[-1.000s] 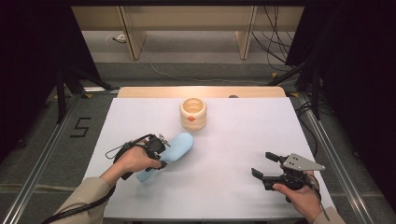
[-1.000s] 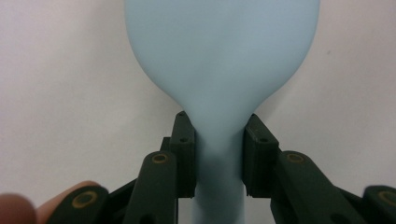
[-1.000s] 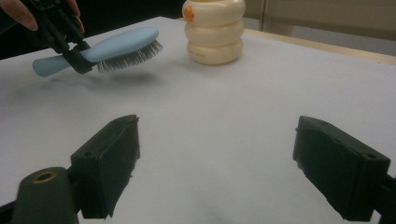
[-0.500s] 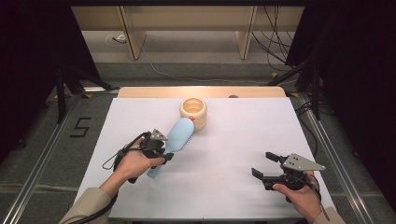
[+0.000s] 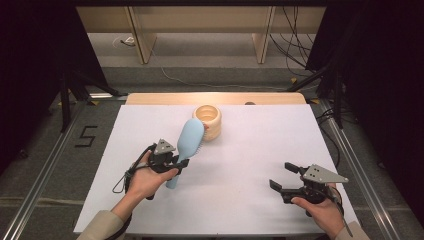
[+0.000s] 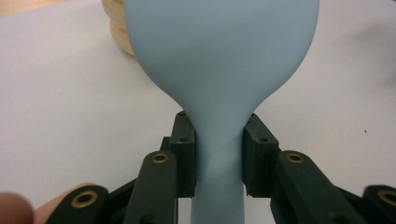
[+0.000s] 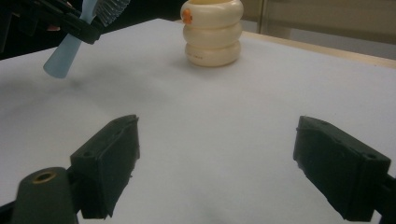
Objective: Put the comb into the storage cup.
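A light blue hairbrush (image 5: 189, 145) is held off the white table, head pointing toward a cream ribbed cup (image 5: 207, 121) at the back middle. My left gripper (image 5: 174, 164) is shut on the brush's handle (image 6: 218, 154), both jaws pressed against its narrow neck. The brush's head (image 6: 219, 44) covers part of the cup (image 6: 116, 32) in the left gripper view. My right gripper (image 5: 281, 177) rests near the table's front right, open, nothing between its jaws. From the right gripper view the cup (image 7: 213, 31) stands ahead, and the brush (image 7: 70, 44) hangs at the upper left, bristles down.
The white table (image 5: 260, 150) ends in a wooden strip (image 5: 150, 98) at the back. Metal rails (image 5: 40, 170) run along both sides. Cables (image 5: 170, 75) lie on the floor beyond, with dark stands at either side.
My left gripper has carried the brush forward and up, its head now reaching the cup. The right gripper has stayed put.
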A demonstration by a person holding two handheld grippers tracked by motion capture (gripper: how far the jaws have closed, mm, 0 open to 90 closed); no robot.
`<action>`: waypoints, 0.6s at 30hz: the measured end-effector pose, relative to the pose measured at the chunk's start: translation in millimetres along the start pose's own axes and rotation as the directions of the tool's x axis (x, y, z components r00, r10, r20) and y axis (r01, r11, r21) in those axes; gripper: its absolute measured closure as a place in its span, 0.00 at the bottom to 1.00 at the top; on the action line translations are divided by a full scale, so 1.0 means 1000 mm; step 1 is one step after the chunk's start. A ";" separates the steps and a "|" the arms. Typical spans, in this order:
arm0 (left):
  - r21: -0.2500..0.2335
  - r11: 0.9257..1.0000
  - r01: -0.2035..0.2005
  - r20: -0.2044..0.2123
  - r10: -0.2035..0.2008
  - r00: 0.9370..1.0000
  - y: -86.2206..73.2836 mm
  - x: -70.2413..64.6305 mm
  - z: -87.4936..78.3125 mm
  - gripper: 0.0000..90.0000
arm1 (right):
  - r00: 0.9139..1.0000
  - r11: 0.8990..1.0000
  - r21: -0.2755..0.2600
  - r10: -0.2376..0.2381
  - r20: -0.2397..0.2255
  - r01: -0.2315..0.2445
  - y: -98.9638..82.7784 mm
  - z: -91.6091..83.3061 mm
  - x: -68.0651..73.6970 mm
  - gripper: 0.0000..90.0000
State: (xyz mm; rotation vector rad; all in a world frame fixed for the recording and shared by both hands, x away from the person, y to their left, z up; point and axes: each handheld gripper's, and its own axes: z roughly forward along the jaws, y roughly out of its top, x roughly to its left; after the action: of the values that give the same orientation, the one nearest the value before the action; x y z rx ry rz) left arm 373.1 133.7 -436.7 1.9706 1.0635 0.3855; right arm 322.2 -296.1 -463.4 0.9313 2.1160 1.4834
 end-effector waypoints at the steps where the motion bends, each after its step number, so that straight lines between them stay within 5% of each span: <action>1: -0.012 1.000 0.002 -0.005 -0.002 1.000 0.000 -0.001 0.000 0.77 | 1.000 1.000 -0.001 0.000 0.001 0.000 0.000 0.000 0.000 0.17; 18: -0.098 0.995 0.030 0.000 -0.030 1.000 -0.002 -0.010 0.002 0.77 | 1.000 1.000 -0.010 -0.008 0.008 0.008 0.000 0.001 0.000 0.16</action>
State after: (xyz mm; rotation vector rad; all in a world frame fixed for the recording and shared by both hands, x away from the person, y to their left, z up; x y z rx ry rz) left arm 367.3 125.5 -438.6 1.8659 1.0548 0.4155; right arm 323.0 -294.8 -463.7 0.9229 2.1025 1.4829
